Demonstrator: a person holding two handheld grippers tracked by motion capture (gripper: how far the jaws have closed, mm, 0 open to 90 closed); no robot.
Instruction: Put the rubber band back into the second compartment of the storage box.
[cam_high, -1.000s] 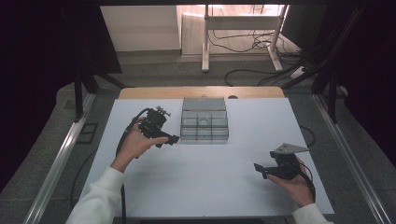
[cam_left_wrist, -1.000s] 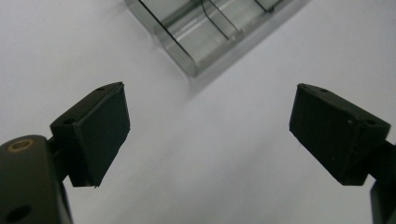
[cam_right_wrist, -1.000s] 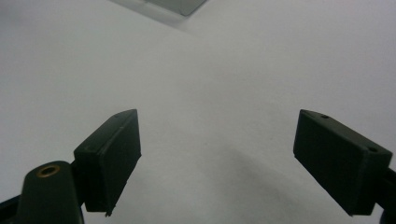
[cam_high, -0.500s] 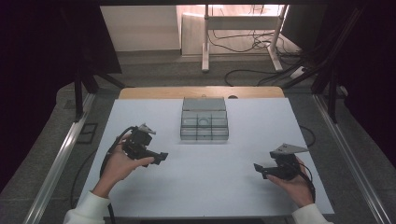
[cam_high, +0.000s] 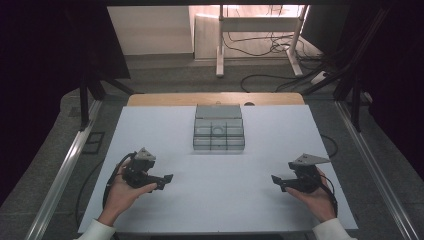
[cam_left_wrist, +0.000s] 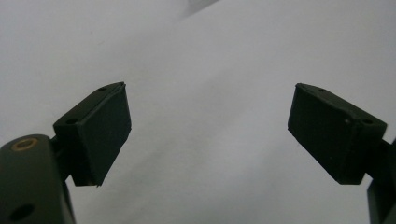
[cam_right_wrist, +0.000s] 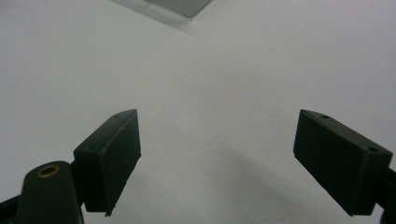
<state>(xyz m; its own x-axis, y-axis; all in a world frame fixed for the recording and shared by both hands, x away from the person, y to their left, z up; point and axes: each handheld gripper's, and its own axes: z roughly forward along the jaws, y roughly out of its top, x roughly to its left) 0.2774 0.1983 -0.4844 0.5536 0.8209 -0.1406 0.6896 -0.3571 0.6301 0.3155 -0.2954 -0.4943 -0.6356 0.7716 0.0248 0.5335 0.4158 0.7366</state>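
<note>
A grey compartment tray sits at the middle back of the white table top. My left gripper rests low over the front left of the table, held in a hand, jaws pointing right. In the left gripper view the left gripper stands open with bare white table between its pads. My right gripper hangs over the front right, jaws pointing left. In the right gripper view the right gripper is open and holds nothing; a corner of the tray shows at the top.
A wooden strip runs along the table's far edge. Metal rails flank the table on both sides. Cables and a white stand's legs lie on the floor beyond.
My left gripper has drawn back from beside the tray toward the front left of the table. The right gripper has stayed in place.
</note>
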